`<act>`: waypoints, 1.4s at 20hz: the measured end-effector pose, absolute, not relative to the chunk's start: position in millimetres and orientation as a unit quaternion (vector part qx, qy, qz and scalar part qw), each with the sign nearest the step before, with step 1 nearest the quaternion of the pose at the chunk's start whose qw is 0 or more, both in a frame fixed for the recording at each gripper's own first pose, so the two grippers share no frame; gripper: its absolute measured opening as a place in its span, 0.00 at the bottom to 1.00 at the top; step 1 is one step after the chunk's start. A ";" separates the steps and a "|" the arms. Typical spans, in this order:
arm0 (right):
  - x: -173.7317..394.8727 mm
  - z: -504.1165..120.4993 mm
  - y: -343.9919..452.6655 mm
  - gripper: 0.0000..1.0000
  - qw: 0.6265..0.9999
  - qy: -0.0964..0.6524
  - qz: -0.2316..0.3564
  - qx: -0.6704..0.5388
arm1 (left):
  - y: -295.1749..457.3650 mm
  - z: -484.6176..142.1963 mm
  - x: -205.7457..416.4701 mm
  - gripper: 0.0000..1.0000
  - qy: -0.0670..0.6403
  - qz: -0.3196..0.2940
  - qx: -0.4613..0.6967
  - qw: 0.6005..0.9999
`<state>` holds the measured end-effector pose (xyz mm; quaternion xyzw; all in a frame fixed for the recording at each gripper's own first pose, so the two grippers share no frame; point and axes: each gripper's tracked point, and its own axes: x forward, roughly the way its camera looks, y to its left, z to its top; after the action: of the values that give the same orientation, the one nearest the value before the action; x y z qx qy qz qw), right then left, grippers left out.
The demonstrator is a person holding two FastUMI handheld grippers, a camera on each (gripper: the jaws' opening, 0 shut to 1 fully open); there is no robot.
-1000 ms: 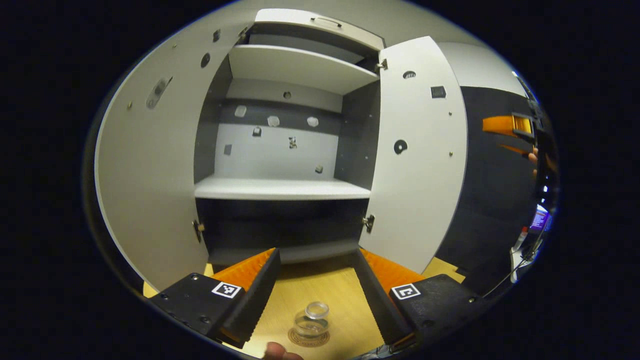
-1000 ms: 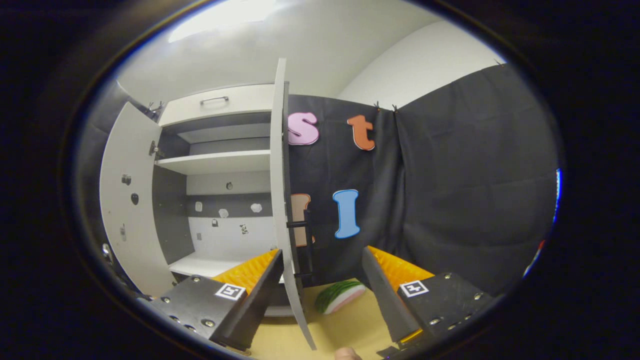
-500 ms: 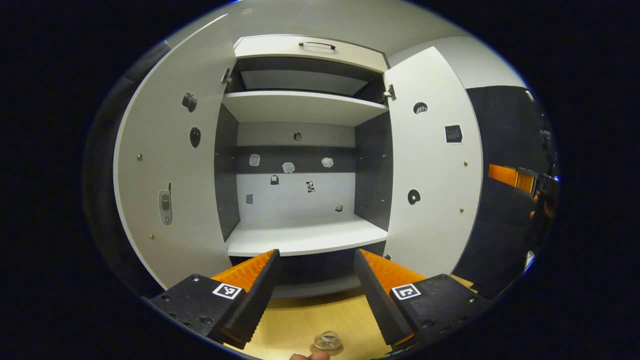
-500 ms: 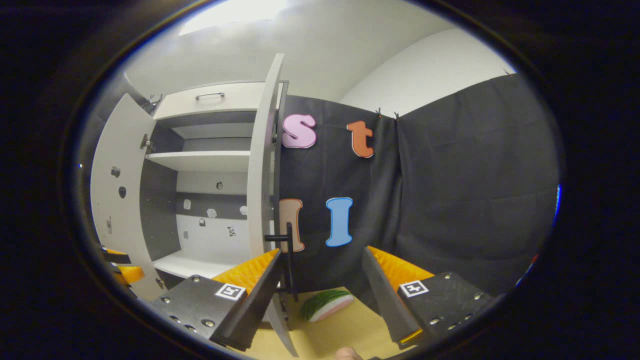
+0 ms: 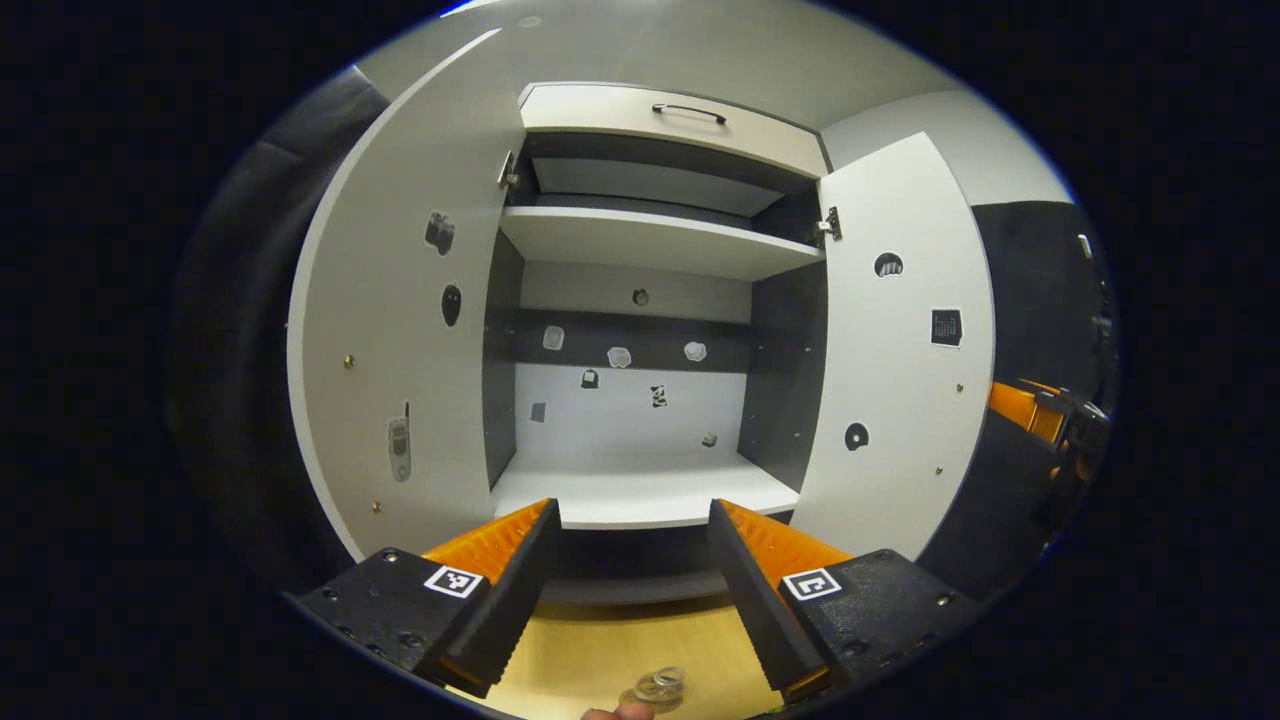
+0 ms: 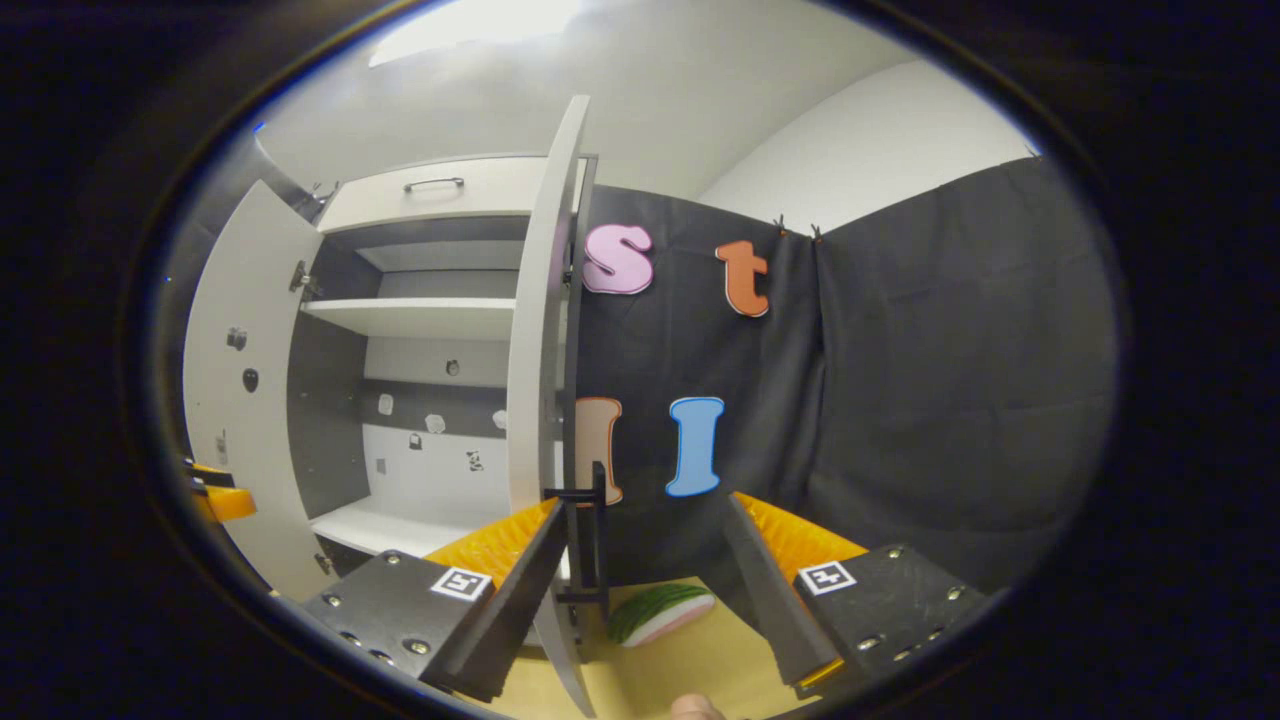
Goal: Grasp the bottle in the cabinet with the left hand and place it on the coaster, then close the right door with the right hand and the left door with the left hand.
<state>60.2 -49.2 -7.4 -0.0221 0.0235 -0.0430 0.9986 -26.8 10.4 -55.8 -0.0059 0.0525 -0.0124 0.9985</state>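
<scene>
A small clear bottle (image 5: 664,682) stands on a round brown coaster (image 5: 637,697) on the wooden tabletop, at the very bottom of the left gripper view. My left gripper (image 5: 632,513) is open and empty, above and apart from the bottle, facing the open cabinet. Its left door (image 5: 400,340) and right door (image 5: 900,390) both stand wide open. In the right gripper view my right gripper (image 6: 645,510) is open beside the right door (image 6: 538,380), which shows edge-on. The door's dark handle (image 6: 596,530) lies just right of my left finger. My right gripper (image 5: 1040,415) also appears far right past the door.
The cabinet's lower shelf (image 5: 640,495) and upper shelf (image 5: 650,240) are bare, with a drawer (image 5: 680,115) above. A watermelon-slice toy (image 6: 660,612) lies on the table behind the right door. My left gripper (image 6: 215,492) shows near the left door (image 6: 240,400).
The left gripper has risen and drawn back from the bottle, which slid to the bottom edge of its view. The right gripper shifted closer to the right door's handle.
</scene>
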 end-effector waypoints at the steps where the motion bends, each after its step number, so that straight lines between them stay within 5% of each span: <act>1: 60.3 -5.5 -48.8 0.92 0.998 0.023 -0.043 -0.025 | 11.2 -54.7 -27.4 0.93 0.050 -0.013 -0.002 0.999; 13: 64.1 -7.5 -36.8 0.95 0.999 0.037 -0.012 -0.019 | 27.4 -27.6 -32.1 0.93 0.028 0.009 -0.023 0.999; 28: 81.7 -25.6 56.5 0.95 0.983 0.080 0.164 0.028 | 83.9 -21.7 -80.8 0.93 0.028 0.107 -0.027 0.993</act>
<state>81.7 56.5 -25.6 0.0277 0.0801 0.1645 0.9827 -80.8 83.9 -21.7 -0.0270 0.0285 0.1071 0.9935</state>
